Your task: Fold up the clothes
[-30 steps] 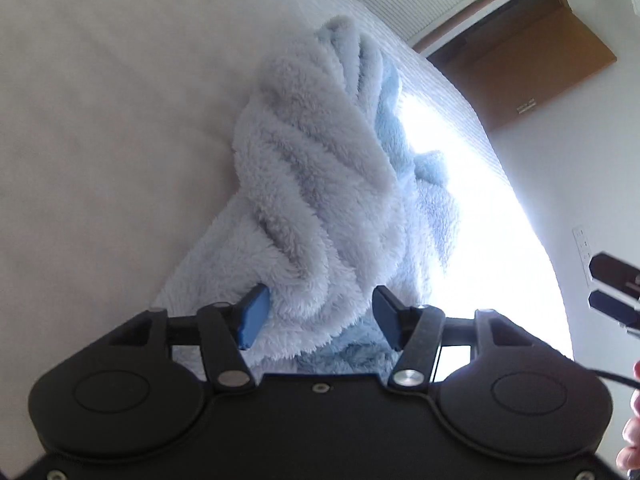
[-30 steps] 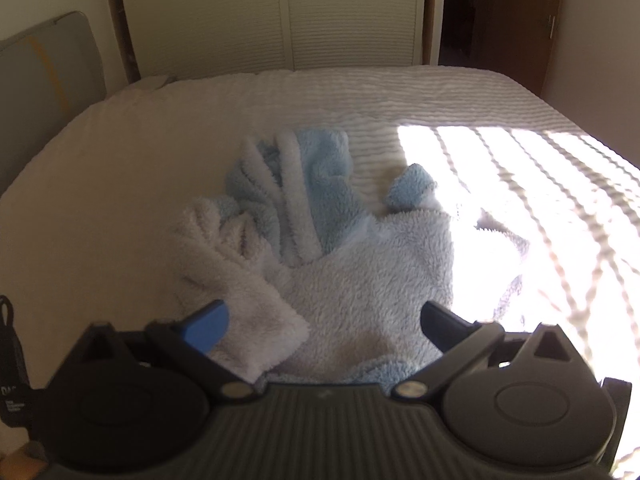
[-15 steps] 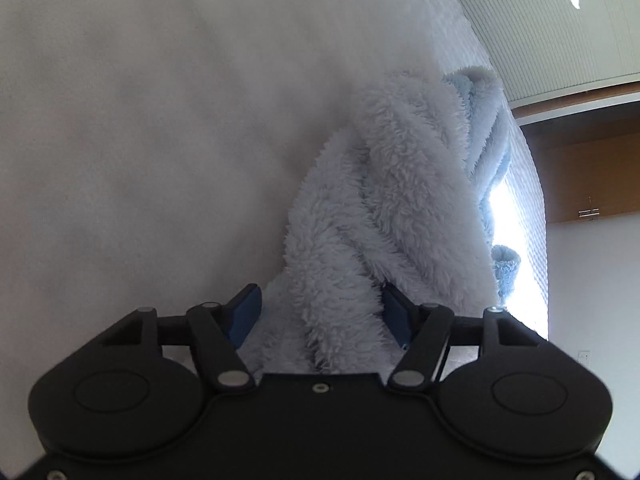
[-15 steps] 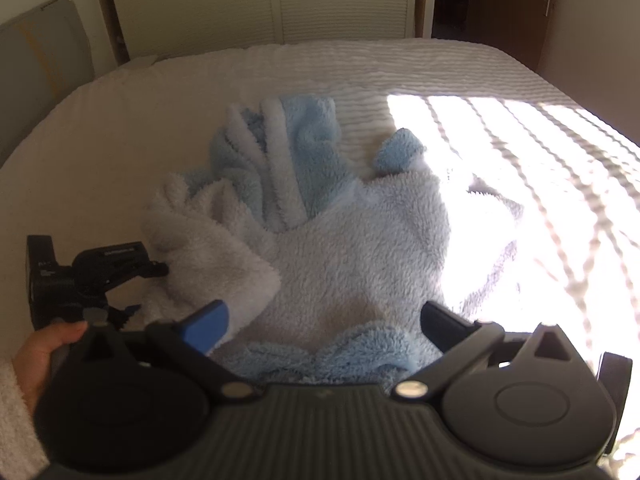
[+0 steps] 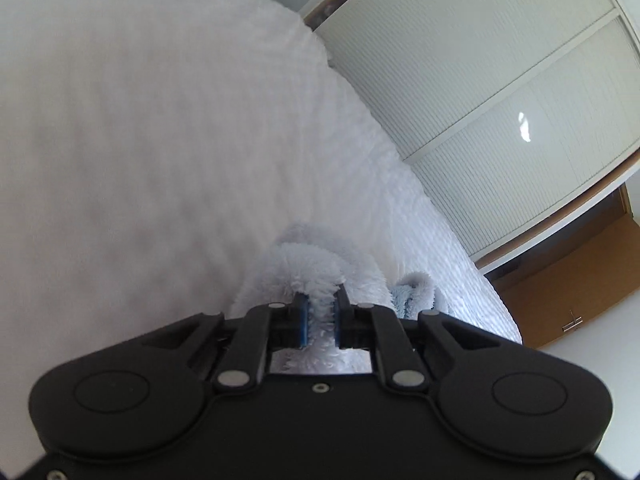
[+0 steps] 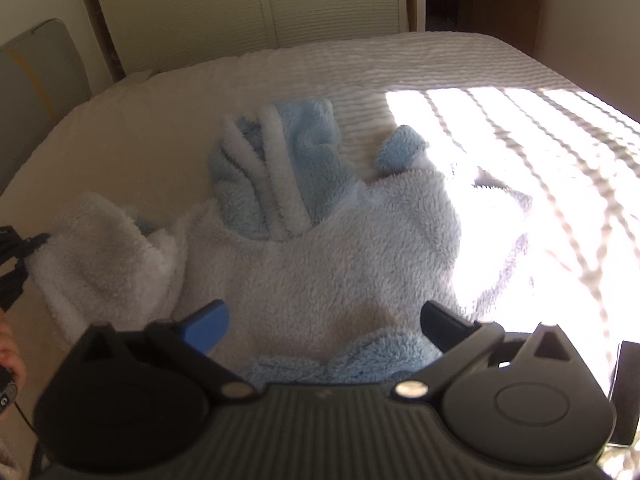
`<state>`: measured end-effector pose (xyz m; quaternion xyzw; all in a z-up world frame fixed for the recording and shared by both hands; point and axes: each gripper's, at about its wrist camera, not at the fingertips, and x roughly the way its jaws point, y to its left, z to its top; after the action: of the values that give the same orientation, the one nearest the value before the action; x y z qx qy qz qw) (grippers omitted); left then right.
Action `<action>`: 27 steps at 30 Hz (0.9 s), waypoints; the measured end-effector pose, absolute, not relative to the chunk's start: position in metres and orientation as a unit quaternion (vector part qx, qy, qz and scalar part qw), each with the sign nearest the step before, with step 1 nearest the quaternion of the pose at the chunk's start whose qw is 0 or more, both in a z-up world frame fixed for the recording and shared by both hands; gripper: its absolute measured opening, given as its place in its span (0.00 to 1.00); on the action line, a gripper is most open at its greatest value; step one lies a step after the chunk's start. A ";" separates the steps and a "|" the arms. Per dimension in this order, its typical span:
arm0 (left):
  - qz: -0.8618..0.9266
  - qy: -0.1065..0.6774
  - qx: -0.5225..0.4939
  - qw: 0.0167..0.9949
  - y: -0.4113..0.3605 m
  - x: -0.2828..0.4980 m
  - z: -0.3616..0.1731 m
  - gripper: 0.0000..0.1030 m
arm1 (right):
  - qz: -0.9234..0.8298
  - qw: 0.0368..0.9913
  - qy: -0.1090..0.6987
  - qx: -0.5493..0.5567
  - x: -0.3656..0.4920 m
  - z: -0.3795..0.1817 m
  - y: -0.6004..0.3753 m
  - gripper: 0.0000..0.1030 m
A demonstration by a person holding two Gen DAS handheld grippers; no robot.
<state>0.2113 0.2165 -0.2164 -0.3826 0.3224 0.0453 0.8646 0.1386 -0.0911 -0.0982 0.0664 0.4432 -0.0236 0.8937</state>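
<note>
A fluffy white and light-blue fleece garment (image 6: 320, 248) lies crumpled on the white bed (image 6: 400, 64). Its white sleeve (image 6: 108, 252) spreads to the left. My left gripper (image 5: 320, 312) is shut on a fold of this white sleeve (image 5: 316, 268), pinched between the blue pads. It also shows at the left edge of the right wrist view (image 6: 16, 264), at the sleeve's end. My right gripper (image 6: 324, 316) is open and empty, its jaws wide apart over the garment's near blue hem (image 6: 360, 356).
A strong sun patch (image 6: 540, 152) falls on the right side of the bed. White slatted wardrobe doors (image 6: 320, 0) stand behind the bed, with a brown door (image 6: 500, 0) at the right. A grey panel (image 6: 36, 92) leans at the left.
My left gripper has closed on the white sleeve fold and swung left, so more bed and wardrobe show. My right gripper has moved closer over the garment, still open.
</note>
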 end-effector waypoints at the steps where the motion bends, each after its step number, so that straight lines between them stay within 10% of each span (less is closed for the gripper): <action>1: 0.047 0.311 -0.372 0.873 0.218 0.206 -0.208 0.10 | -0.025 0.893 0.445 0.065 0.138 -0.100 -0.091 0.99; 12: -0.020 0.380 -0.334 0.862 0.164 0.194 -0.236 0.26 | -0.100 0.879 0.466 0.026 0.131 -0.112 -0.112 0.99; 20: -0.025 0.414 -0.343 0.843 0.151 0.215 -0.259 0.75 | -0.088 0.882 0.462 0.043 0.132 -0.118 -0.117 0.99; 25: 0.033 0.409 -0.381 0.829 0.169 0.268 -0.272 0.70 | -0.069 0.873 0.479 0.055 0.133 -0.127 -0.110 0.99; 26: 0.033 0.410 -0.379 0.829 0.166 0.274 -0.271 0.64 | -0.067 0.873 0.480 0.053 0.132 -0.127 -0.109 0.99; 27: 0.030 0.409 -0.375 0.831 0.162 0.278 -0.269 0.37 | -0.065 0.874 0.479 0.052 0.131 -0.126 -0.109 0.99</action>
<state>0.2783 0.1620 -0.2688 -0.3751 0.4090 0.0298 0.8313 0.1312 -0.1090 -0.1263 0.0517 0.4794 -0.0653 0.8736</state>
